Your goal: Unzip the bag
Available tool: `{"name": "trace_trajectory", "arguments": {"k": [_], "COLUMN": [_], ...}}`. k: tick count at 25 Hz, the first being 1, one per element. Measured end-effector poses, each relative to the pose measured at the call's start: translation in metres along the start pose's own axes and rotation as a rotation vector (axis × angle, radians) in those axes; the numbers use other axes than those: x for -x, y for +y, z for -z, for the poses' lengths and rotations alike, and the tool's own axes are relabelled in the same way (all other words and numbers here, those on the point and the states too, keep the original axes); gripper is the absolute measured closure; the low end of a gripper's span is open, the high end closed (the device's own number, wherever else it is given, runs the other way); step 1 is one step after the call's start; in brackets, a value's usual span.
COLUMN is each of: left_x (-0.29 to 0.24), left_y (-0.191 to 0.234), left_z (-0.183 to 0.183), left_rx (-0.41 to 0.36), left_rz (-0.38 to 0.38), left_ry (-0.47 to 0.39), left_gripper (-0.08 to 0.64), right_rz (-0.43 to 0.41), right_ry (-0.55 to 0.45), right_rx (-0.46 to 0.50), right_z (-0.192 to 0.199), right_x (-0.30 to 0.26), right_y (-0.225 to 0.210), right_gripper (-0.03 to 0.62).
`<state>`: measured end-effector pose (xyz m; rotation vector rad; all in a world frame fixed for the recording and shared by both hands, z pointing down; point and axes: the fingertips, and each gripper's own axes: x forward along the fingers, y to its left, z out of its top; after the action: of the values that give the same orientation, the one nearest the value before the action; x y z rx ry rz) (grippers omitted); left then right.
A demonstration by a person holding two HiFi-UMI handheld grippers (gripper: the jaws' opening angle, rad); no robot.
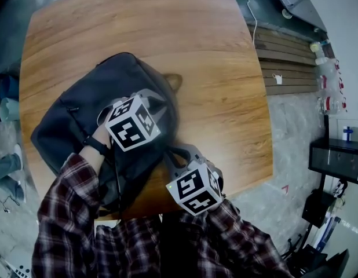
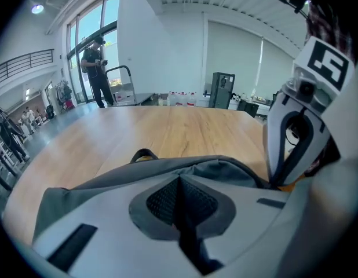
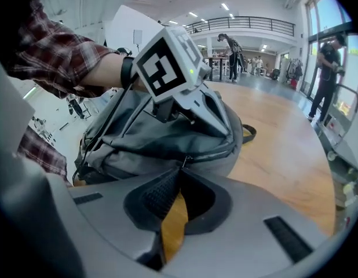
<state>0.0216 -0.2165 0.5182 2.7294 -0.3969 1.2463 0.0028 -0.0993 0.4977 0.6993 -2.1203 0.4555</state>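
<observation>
A dark grey backpack (image 1: 86, 114) lies on the wooden table (image 1: 214, 68). My left gripper (image 1: 153, 103) rests on top of it, jaws shut on a fold of the bag's upper fabric (image 2: 225, 169); in the right gripper view its fingers (image 3: 208, 106) press into the bag (image 3: 144, 138). My right gripper (image 1: 178, 158) is at the bag's near end by the table's front edge. Its jaws (image 3: 180, 169) are shut at the tips on the small zipper pull (image 3: 183, 161), with the zipper track (image 3: 219, 149) running off to the right. In the left gripper view the right gripper (image 2: 277, 178) stands at the right.
The bag's carry loop (image 1: 173, 81) points toward the table's middle. Right of the table are a slatted wooden bench (image 1: 283, 57) and bottles (image 1: 327, 86). Someone's shoe and trouser leg (image 1: 8, 169) are at the left edge. A person (image 2: 98, 68) stands far off by the windows.
</observation>
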Motion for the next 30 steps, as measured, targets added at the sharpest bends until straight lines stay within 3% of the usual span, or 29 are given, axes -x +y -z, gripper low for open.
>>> {"name": "trace_trajectory", "arguments": {"k": [6,10,12,16,21,25,30], "left_x": [-0.002,0.002,0.012,0.067,0.168,0.253,0.306], "left_y": [0.003,0.005,0.008,0.013,-0.021,-0.046,-0.097], "left_z": [-0.001,-0.007,-0.008,-0.015,-0.028,-0.039,-0.052], "left_rx": [0.006,0.018,0.09,0.322,0.568,0.673,0.708], "left_rz": [-0.013,-0.049,-0.097,-0.22,-0.39,-0.622,-0.715], "left_ry": [-0.005,-0.046,-0.105,-0.294,-0.516,-0.685,-0.763], "left_gripper": [0.549,0.549,0.549,0.549,0.549,0.549,0.549], "right_rz": [-0.058,-0.032,-0.005,-0.006,-0.005,-0.014,-0.071], "right_ry": [0.029,-0.017,-0.042,-0.132,-0.328,-0.514,-0.694], "right_rx": [0.075,0.04,0.016,-0.12,-0.301,-0.257,-0.178], "right_z": [0.0,0.002,0.006,0.008,-0.035,-0.104,-0.16], "right_x": [-0.017,-0.013,-0.005,0.023,0.087,0.128,0.171], "right_y": [0.034,0.023,0.018,0.005,-0.003,0.003,0.039], "right_gripper": [0.572,0.571,0.571,0.571,0.571,0.571,0.572]}}
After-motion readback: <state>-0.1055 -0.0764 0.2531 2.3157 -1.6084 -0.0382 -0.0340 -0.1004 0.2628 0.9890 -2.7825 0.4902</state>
